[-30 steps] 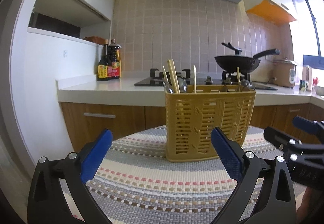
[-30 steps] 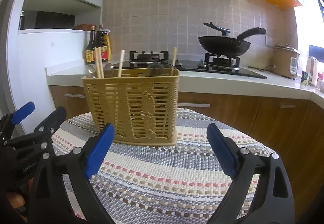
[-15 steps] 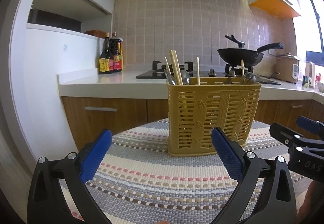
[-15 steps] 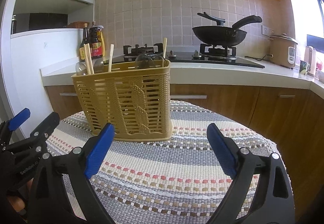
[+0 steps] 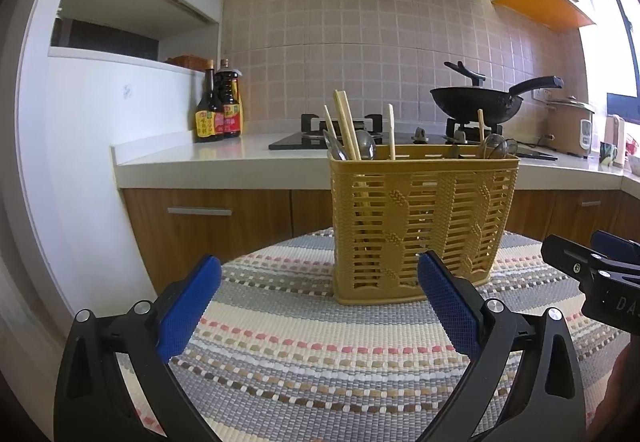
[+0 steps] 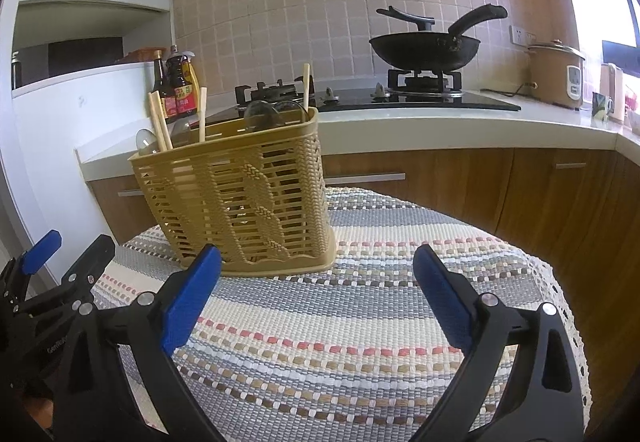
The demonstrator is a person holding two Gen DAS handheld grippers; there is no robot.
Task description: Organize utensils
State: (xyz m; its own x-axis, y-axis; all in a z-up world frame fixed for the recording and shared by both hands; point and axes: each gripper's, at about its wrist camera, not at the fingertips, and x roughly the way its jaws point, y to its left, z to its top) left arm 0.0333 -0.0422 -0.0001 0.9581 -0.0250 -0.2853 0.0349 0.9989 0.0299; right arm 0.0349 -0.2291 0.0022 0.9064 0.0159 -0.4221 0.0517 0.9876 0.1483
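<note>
A yellow slatted utensil basket (image 5: pixel 420 226) stands on the striped woven mat (image 5: pixel 320 346); it also shows in the right wrist view (image 6: pixel 240 202). Wooden chopsticks (image 5: pixel 346 124) and metal spoons (image 5: pixel 366 144) stick up from its left part, more spoons (image 5: pixel 496 146) from its right part. My left gripper (image 5: pixel 320 302) is open and empty, a little in front of the basket. My right gripper (image 6: pixel 316 298) is open and empty, in front of and to the right of the basket. Each gripper shows at the edge of the other's view.
Behind the round table runs a white kitchen counter (image 5: pixel 224 158) with sauce bottles (image 5: pixel 218 110), a gas hob with a black wok (image 6: pixel 424 46) and a rice cooker (image 6: pixel 556 74). Wooden cabinets stand below. The table's right edge (image 6: pixel 560 282) drops off close by.
Both grippers have sunk lower and tilted, so the basket sits higher in both views. The right view has swung right, shifting the basket left. Both stay open.
</note>
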